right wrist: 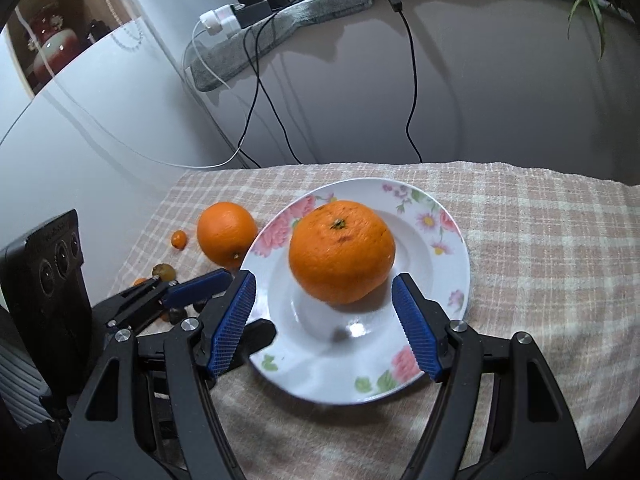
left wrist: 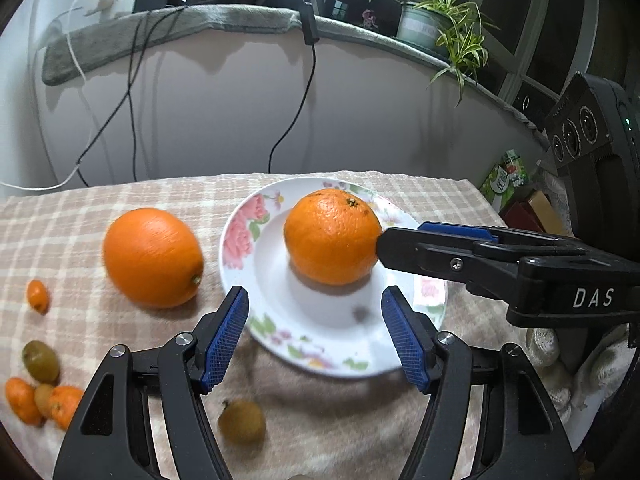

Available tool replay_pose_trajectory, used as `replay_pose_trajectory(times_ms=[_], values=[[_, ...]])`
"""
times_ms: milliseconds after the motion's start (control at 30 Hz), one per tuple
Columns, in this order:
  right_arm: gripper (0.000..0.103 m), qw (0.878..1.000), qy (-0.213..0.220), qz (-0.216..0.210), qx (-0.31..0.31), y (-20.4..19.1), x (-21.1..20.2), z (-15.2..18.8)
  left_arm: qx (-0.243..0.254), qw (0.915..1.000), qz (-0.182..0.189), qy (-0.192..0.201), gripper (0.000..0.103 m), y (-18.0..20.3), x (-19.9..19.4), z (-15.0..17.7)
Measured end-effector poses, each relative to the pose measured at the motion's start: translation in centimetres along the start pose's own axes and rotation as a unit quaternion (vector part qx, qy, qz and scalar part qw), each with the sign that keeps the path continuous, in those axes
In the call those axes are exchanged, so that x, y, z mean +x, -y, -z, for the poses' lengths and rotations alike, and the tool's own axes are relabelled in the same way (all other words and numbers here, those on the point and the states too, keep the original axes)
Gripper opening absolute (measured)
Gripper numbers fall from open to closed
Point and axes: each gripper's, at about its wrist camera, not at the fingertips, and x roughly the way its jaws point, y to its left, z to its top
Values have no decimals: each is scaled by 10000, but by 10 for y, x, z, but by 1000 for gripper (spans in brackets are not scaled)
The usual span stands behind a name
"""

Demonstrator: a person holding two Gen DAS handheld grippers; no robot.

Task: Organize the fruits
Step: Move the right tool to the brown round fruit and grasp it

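A large orange point(left wrist: 332, 236) point(right wrist: 342, 252) rests on a white flowered plate point(left wrist: 280, 320) point(right wrist: 440, 280). A second large orange point(left wrist: 152, 258) point(right wrist: 226, 234) lies on the checked cloth left of the plate. My left gripper point(left wrist: 315, 292) hangs open over the plate's near rim, with nothing between its pads. My right gripper point(right wrist: 324, 278) point(left wrist: 400, 236) is open just short of the plated orange, its pads clear of the fruit. The left gripper's fingers point(right wrist: 196, 286) show at the plate's left edge in the right wrist view.
Small fruits dot the cloth's left side: a kumquat point(left wrist: 38, 296) point(right wrist: 179, 239), a cluster of orange and greenish ones point(left wrist: 40, 380), and a brownish one point(left wrist: 242, 420). Black and white cables point(left wrist: 132, 120) hang down the wall behind. A potted plant point(left wrist: 440, 20) stands on the ledge.
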Motion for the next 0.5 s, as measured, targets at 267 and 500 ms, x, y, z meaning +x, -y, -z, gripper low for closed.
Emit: replay_pose_trajectory(times_ms=[267,500], values=[[74,9989,217,117,-393,-29,-15,17,-112,9996,-187,190,69,-17,-34,21],[74,9961,350,54,-804,-54,-20,33,-294,9984,-410,255,64,-37,-59,46]])
